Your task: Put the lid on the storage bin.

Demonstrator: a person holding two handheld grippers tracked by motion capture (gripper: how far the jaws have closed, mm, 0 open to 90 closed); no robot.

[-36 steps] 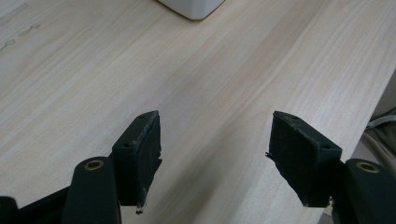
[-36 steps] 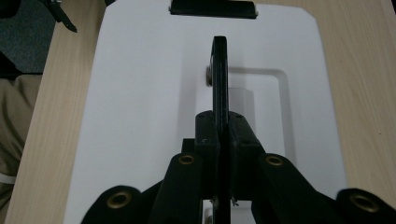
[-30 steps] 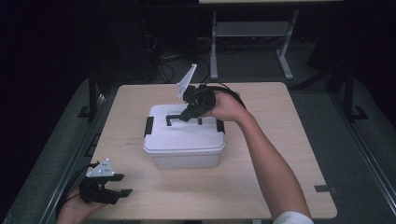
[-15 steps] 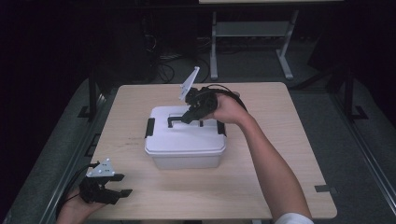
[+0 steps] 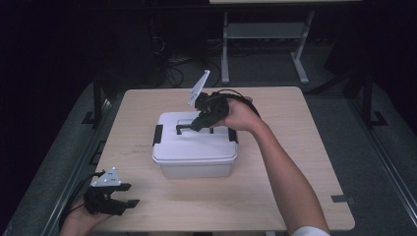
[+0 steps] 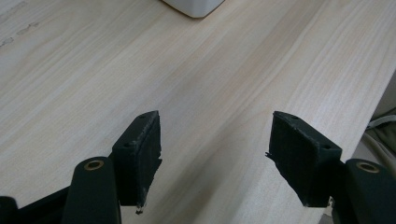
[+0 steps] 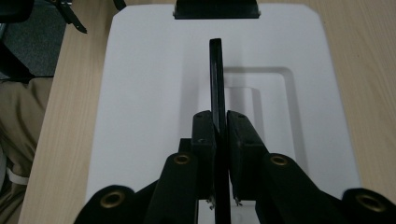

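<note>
A white plastic box (image 5: 194, 150) with a white lid (image 7: 149, 93) and black side latches stands in the middle of the table. Its black carry handle (image 7: 215, 79) is raised on edge. My right gripper (image 5: 199, 123) (image 7: 220, 135) is shut on that handle, reaching from the box's far right. My left gripper (image 5: 125, 196) (image 6: 215, 158) rests near the table's front left corner, jaws wide open over bare wood with nothing between them. A corner of the box (image 6: 194, 7) shows at the top of the left gripper view.
The light wooden table (image 5: 305, 147) has free room to the right and in front of the box. Its front edge lies close to my left gripper. Metal frame legs (image 5: 226, 49) and cables stand on the dark floor behind.
The right gripper has shifted slightly toward the middle of the lid along the handle. The left gripper has stayed in place.
</note>
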